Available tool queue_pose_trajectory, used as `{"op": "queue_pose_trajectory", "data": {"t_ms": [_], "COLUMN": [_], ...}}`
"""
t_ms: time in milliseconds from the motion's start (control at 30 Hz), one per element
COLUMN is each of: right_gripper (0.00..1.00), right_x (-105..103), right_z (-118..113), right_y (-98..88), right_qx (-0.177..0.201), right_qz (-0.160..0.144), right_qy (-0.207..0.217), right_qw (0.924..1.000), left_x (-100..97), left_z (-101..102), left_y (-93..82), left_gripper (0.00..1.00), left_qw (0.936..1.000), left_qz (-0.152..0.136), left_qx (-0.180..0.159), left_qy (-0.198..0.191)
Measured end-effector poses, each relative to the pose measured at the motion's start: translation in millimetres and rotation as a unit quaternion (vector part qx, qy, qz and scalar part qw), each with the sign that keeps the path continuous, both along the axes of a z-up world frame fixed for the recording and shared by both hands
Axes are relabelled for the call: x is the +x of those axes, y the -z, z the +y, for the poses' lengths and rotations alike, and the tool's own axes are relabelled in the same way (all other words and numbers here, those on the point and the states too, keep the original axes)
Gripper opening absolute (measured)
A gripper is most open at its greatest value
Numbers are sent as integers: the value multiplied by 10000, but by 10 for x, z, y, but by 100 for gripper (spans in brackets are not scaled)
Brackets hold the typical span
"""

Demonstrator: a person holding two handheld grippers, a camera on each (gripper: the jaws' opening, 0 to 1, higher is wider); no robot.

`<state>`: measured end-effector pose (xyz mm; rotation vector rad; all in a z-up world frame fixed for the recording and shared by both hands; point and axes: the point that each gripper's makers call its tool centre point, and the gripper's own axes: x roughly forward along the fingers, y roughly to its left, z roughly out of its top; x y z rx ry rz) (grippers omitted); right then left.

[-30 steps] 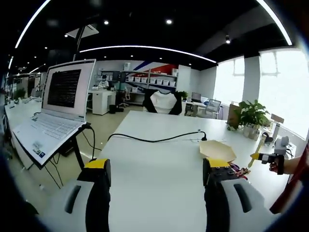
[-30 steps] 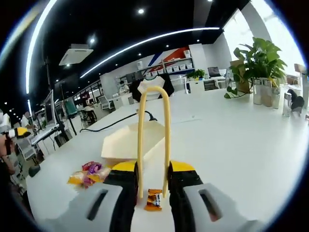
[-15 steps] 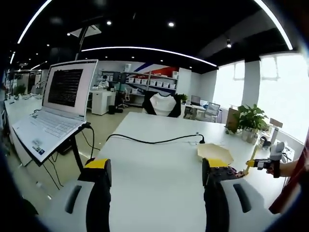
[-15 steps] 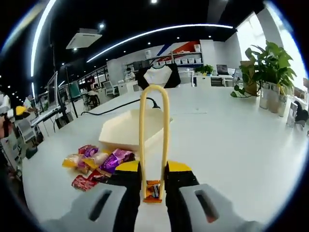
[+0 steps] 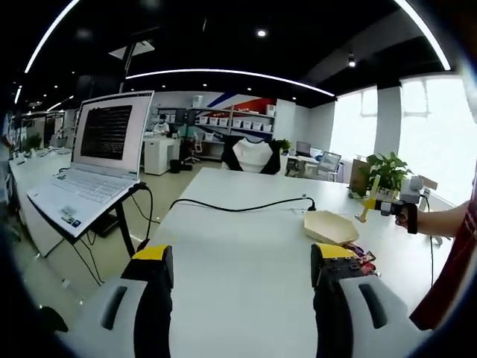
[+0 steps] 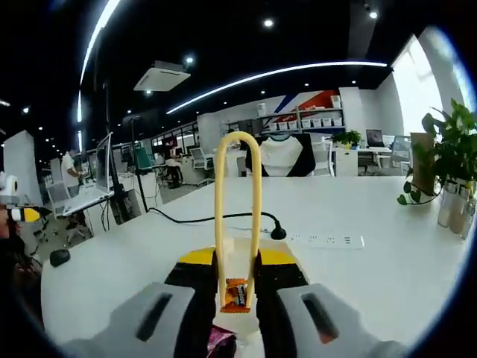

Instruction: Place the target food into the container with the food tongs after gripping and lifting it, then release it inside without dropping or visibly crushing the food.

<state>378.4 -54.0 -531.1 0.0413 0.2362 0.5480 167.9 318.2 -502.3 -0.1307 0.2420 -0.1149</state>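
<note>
The right gripper (image 6: 236, 287) is clamped on the yellow food tongs (image 6: 237, 216), which pinch an orange-wrapped candy (image 6: 237, 294) above the white table (image 6: 350, 276). The left gripper (image 5: 242, 272) hovers with jaws apart. A beige container (image 5: 330, 226) sits near the table's right edge; its contents can't be made out.

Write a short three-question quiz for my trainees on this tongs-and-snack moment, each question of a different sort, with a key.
1. True or false: the yellow looped plastic food tongs are clamped in the right gripper.
2. What do the tongs' tips pinch? A) a green leaf B) a small orange-wrapped snack C) a black cable
3. Fill in: the left gripper has its jaws ____ over the white table.

Key: 1 true; 2 B; 3 open. The pale hexagonal paper container sits on the table beside the loose wrapped snacks.
</note>
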Motion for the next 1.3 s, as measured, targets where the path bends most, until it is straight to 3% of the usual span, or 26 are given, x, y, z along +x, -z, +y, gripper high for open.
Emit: {"op": "queue_pose_trajectory", "data": {"t_ms": [200,300,433,633,867,1100,1300], "right_gripper": [18,18,18,19,19,20,20], "right_x": [202,219,160,-194,-713,-1230,-1501], "right_z": [316,339,343,95,-437,-887,-1047], "right_y": [-12,-33,-102,-380,-547,-521,-428], "right_qx": [-183,-237,-155,16,153,211,138], "right_qz": [-211,-236,-245,-365,-489,-486,-407], "right_qy": [-269,-292,-362,-385,50,666,1023], "right_qw": [9992,9990,9989,9986,9987,9964,9938], "left_x": [-207,-269,-256,-25,358,666,762], "left_z": [113,113,123,-24,-342,-625,-747], "left_y": [-35,-57,-39,-25,-90,-236,-227], "left_gripper": [80,80,80,79,79,79,78], "left_qw": [9996,9992,9993,9997,9981,9936,9912], "left_qz": [-20,-89,-63,-93,-170,-304,-268], "left_qx": [22,-217,-153,-207,-88,52,65], "left_qy": [-273,-316,-328,-25,582,1084,1298]}}
